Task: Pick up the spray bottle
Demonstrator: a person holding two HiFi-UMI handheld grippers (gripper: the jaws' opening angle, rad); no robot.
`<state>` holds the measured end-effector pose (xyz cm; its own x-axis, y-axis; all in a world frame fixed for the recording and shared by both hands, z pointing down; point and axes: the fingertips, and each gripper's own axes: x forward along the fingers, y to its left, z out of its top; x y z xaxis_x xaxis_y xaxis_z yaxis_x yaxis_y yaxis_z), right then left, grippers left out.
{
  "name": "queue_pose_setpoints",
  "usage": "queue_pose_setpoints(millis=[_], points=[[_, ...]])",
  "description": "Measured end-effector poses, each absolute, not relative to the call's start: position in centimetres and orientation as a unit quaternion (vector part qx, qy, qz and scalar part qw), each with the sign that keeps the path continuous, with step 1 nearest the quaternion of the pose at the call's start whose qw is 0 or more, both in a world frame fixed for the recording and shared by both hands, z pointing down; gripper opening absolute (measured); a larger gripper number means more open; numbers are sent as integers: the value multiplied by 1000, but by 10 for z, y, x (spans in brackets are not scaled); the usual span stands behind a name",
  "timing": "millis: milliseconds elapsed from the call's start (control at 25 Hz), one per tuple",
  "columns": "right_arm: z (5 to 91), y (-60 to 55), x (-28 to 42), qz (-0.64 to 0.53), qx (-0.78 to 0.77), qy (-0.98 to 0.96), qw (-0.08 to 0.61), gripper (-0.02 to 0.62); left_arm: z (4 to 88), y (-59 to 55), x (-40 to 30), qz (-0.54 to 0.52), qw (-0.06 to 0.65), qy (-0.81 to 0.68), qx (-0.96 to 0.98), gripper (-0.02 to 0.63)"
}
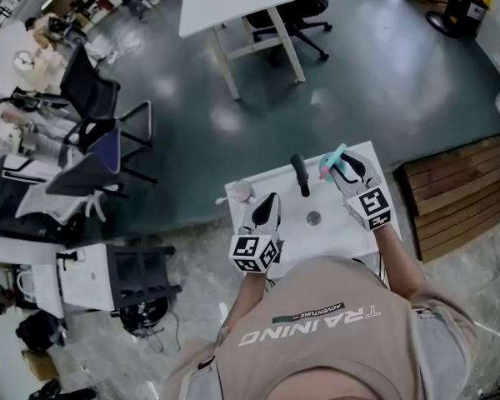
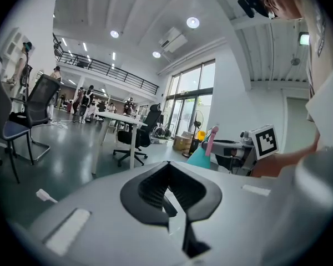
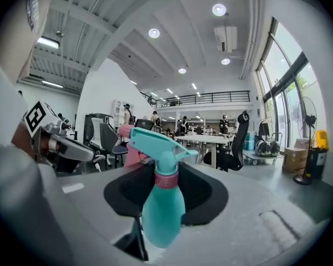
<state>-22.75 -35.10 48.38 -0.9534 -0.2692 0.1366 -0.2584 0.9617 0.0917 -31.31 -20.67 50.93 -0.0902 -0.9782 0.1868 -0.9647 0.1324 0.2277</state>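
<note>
A teal spray bottle (image 3: pixel 163 205) with a pink collar and pink trigger stands upright between the jaws of my right gripper (image 3: pixel 166 188), which is shut on its body. In the head view the right gripper (image 1: pixel 343 167) holds the spray bottle (image 1: pixel 332 162) above the far right part of the small white table (image 1: pixel 342 238). My left gripper (image 1: pixel 268 203) hovers over the table's left side with its jaws together and nothing in them. From the left gripper (image 2: pixel 170 196) view, the spray bottle (image 2: pixel 203 155) shows to the right, beside the right gripper's marker cube.
On the small table lie a black handle-like object (image 1: pixel 301 174) and a small round piece (image 1: pixel 314 217); a pale cup (image 1: pixel 239 192) sits at its left edge. A wooden pallet (image 1: pixel 454 197) lies to the right, office chairs (image 1: pixel 96 107) to the left, another white table (image 1: pixel 225 2) beyond.
</note>
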Motion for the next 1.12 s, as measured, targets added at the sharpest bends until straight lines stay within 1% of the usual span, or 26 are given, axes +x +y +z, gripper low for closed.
queue_pose_setpoints(millis=[160, 400, 600, 800, 1120], points=[[464, -351, -219, -22, 148, -987, 53, 133, 500, -210, -319, -19, 136, -736, 663, 14], [446, -347, -208, -27, 159, -986, 44, 133, 481, -217, -331, -18, 112, -736, 667, 14], [436, -349, -199, -8, 160, -987, 29, 133, 461, -229, -341, -21, 88, -739, 668, 14], [433, -347, -195, -17, 157, -987, 36, 132, 445, -234, -346, -32, 70, -745, 663, 14], [433, -343, -195, -18, 148, -988, 41, 132, 457, -226, -349, -26, 79, -755, 651, 15]])
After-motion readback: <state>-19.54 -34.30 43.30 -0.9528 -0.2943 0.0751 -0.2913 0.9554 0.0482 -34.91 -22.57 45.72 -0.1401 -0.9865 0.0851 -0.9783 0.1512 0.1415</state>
